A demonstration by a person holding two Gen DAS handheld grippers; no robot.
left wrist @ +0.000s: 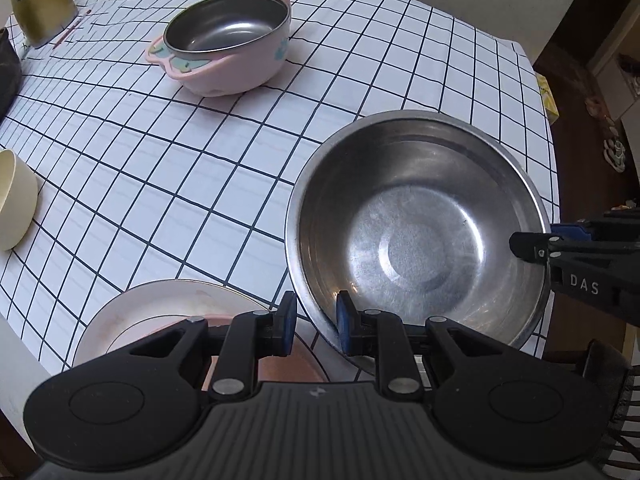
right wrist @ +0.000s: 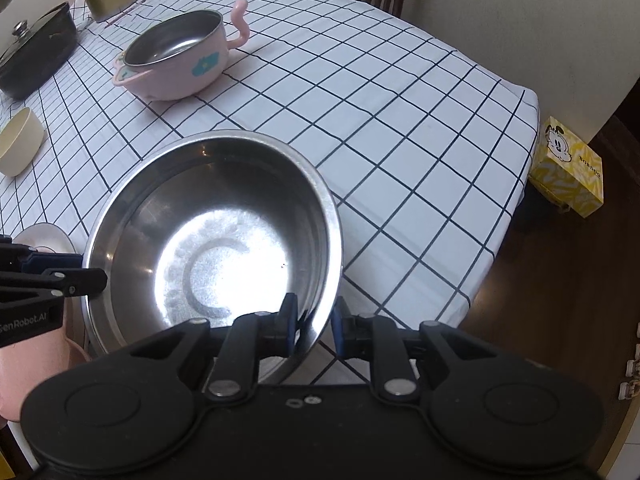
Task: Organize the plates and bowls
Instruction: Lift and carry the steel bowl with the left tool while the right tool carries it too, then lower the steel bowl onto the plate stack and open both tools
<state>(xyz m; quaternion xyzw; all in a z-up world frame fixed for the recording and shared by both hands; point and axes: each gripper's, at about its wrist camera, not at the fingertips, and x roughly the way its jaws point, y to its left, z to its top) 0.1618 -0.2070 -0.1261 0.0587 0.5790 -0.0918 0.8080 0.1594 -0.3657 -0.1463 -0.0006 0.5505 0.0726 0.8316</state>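
The large steel bowl (right wrist: 212, 236) is seen near the table's front edge on the checked tablecloth (right wrist: 400, 128), close beside a pale plate (left wrist: 160, 312) at its left. Its rim is straddled on two opposite sides: the right gripper (right wrist: 314, 326) is set with one pad inside the wall and one outside, and the left gripper (left wrist: 316, 326) likewise at the opposite rim. Both pairs of tongs are drawn narrow about the thin wall, though whether it is firmly pinched or merely bracketed cannot be told; nor can it be told whether the bowl is lifted or resting.

Farther back a pink steel-lined bowl (right wrist: 176, 56) is seen, and a small cream bowl (right wrist: 20, 140) at the left, with a lidded black pot (right wrist: 36, 52) beyond.

A slip is judged the main risk: polished steel held by thin rim grips could rotate or drop if the two hands are raised unevenly. The plate could also be struck if the bowl is swung leftward.
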